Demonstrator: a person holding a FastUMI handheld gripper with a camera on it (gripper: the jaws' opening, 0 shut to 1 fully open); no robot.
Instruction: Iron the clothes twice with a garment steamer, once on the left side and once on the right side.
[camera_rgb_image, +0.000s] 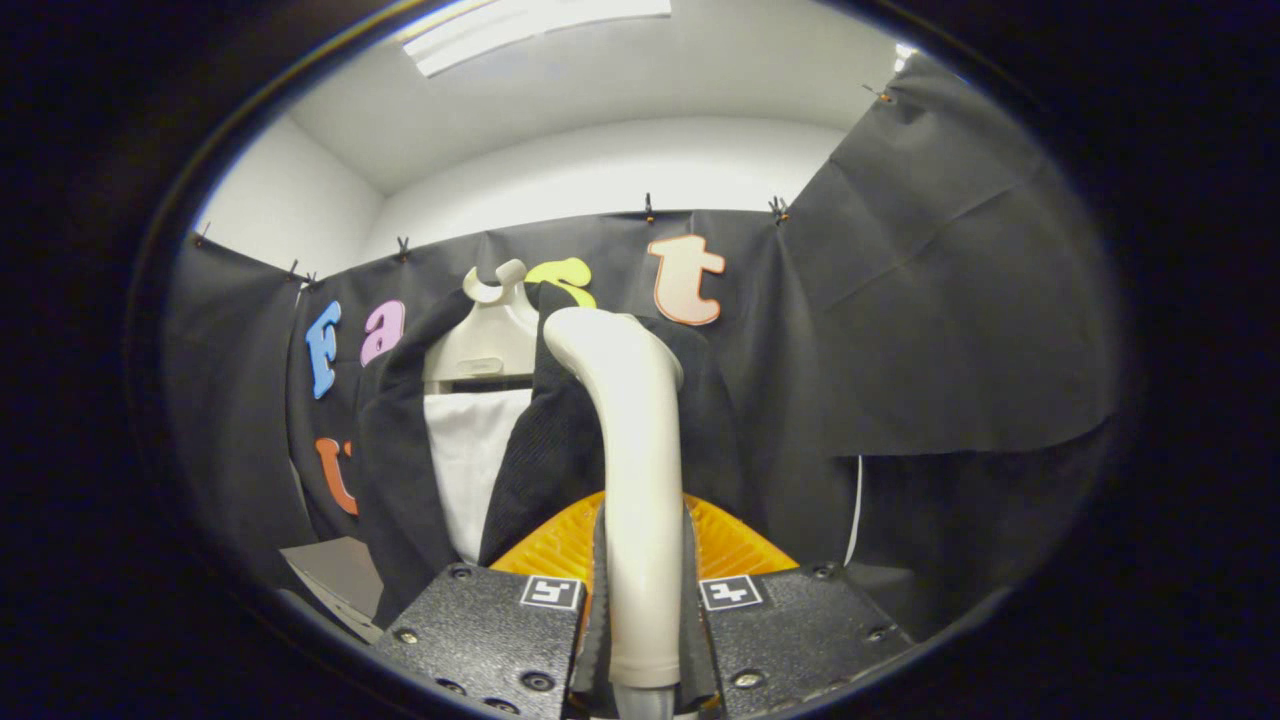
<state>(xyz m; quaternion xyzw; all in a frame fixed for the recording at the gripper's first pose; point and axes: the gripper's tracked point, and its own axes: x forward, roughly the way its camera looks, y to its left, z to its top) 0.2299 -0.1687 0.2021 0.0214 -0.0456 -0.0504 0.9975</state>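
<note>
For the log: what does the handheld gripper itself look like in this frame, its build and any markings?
The gripper shows as two blocky, rough-textured finger housings, one on each side, their top faces angled and fastened with round screws near the corners. Each housing carries a small square black-and-white fiducial tag at its inner top corner. Thin ribbed pads line the inner faces. No cables are visible.

ceiling light (530, 25) lit overhead | white wall (600, 170) above black cloth (950, 300) | clips (648, 208) pin cloth's top edge | grey slab (335, 570), maybe a tabletop, low beside cloth
</note>
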